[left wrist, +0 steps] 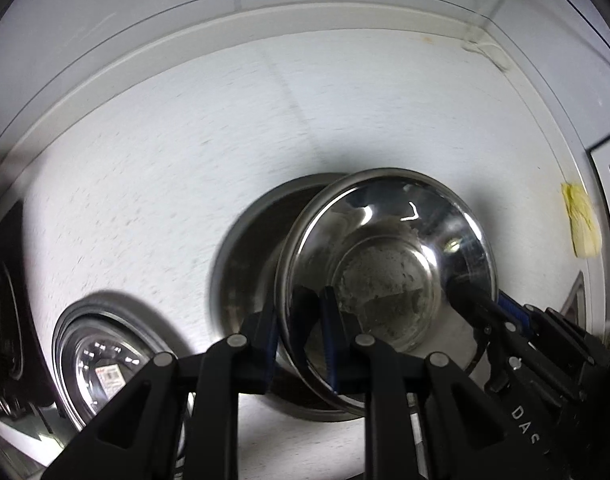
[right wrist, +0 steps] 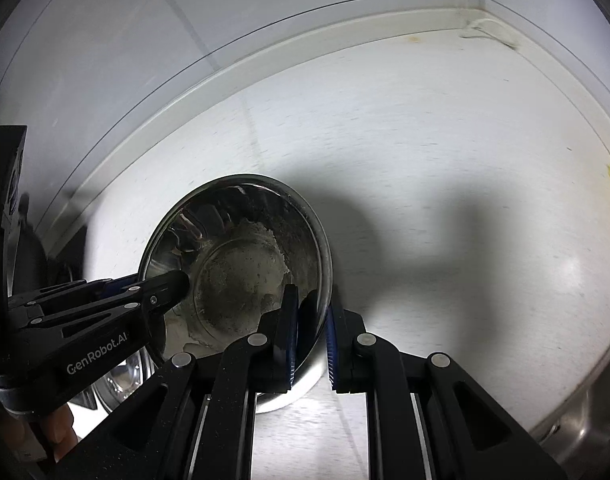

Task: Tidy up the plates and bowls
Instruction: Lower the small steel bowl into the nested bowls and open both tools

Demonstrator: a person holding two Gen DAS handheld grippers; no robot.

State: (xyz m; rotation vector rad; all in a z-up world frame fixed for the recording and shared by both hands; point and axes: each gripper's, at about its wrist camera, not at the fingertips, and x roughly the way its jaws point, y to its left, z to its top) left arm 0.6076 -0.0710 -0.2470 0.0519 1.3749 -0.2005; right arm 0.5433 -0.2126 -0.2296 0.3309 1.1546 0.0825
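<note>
A dirty steel bowl (left wrist: 389,268) with dried residue inside is held tilted above the white counter. My left gripper (left wrist: 301,344) is shut on its near-left rim. My right gripper (left wrist: 477,300) enters from the right and grips the opposite rim. In the right wrist view the same bowl (right wrist: 241,264) sits between my right gripper's (right wrist: 311,344) fingers, shut on its right rim, with the left gripper (right wrist: 165,284) clamped on its left rim. A larger steel plate (left wrist: 249,264) lies under and behind the bowl. Another steel bowl (left wrist: 101,364) with a sticker lies at lower left.
The white counter (right wrist: 445,200) ends at a raised back edge against a glossy wall. A yellow cloth (left wrist: 581,220) lies at the right edge. A steel sink rim (right wrist: 585,432) shows at lower right. A dark object (left wrist: 1,300) stands at far left.
</note>
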